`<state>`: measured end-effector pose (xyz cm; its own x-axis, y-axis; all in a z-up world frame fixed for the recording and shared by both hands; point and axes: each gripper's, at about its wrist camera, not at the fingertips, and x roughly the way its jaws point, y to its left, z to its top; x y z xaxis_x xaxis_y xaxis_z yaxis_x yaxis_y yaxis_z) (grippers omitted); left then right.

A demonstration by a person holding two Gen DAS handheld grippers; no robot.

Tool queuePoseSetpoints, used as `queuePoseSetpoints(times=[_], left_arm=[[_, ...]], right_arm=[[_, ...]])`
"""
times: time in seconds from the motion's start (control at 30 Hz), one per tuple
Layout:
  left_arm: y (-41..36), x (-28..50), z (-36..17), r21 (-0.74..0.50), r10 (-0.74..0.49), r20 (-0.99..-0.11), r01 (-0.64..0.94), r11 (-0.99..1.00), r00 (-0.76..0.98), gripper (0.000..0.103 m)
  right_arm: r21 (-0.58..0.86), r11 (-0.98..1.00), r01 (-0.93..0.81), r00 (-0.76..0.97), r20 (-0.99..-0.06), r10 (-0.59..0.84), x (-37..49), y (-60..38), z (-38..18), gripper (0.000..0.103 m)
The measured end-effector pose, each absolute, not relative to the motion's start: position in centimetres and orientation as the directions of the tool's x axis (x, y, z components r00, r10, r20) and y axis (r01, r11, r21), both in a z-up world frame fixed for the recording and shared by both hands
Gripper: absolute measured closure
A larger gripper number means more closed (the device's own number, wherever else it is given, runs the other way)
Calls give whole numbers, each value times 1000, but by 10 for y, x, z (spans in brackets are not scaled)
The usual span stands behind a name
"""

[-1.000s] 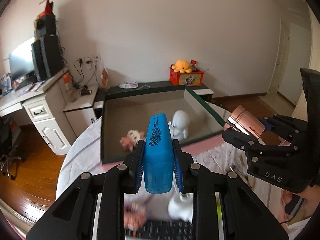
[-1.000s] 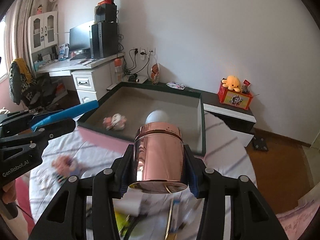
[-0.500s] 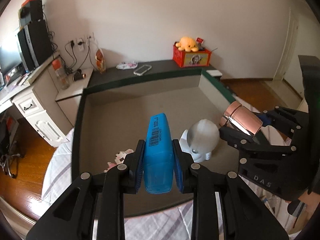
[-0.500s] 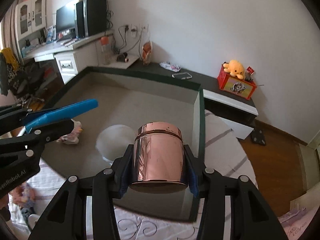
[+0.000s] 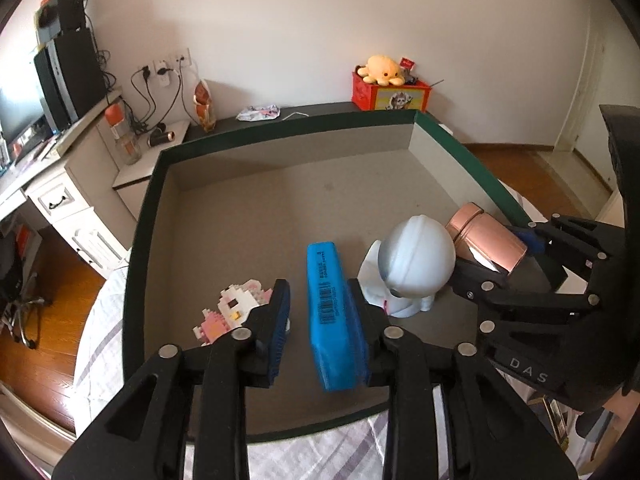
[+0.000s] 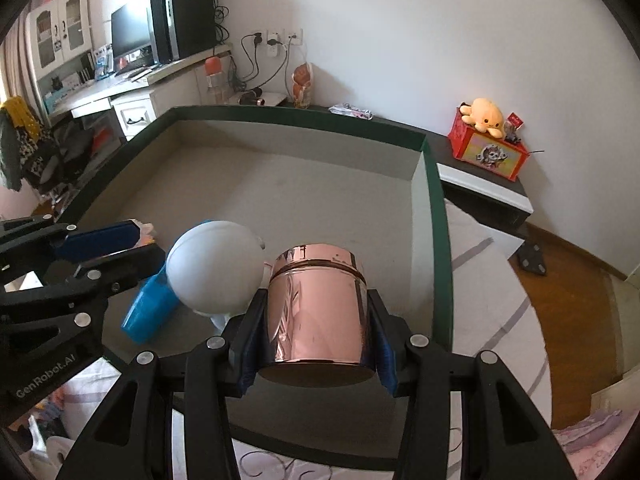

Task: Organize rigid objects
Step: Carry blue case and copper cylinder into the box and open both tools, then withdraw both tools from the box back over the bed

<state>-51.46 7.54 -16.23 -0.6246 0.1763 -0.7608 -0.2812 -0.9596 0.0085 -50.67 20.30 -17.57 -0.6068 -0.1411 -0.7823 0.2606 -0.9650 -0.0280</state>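
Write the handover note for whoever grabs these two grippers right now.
Left gripper: jaws have just been opening; the blue plastic case with a barcode stands between them, leaning on the right pad, gap at the left pad. Released or nearly so.
Right gripper: shut on the shiny copper-coloured metal canister, held over the box's right side.
Green-rimmed cardboard box: holds the white round-headed figurine and the pink-and-white brick-built toy.
Done: figurine and brick toy in the box; blue case brought in.
Left: withdraw the left gripper, set the canister down inside and let go.
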Motion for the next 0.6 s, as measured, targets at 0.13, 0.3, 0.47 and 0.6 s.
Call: queuePoseSetpoints(times=[0.13,0.3,0.47,0.6], left_arm=[[68,-503,-152,-10,187,-739,-267,-964,-647,36],[52,-484,-134,-54,209,-706,-243,-968,-676,18],[40,-455,-113,-46,185,-674,-209,-977,-715,8],[30,-424,-98,-36,167,-635,-187,-982,-754,5]], right_arm=[[-71,-965,251,-637,-763,-109,-497,200,-167,37],[-81,-967,240,-679,-726,-107,-478,200,-144,26],[-94,-966,241,-720,-685,-113,-451,193,-121,24],[-107,-963,247,-755,-644,-122,-421,187,-102,23]])
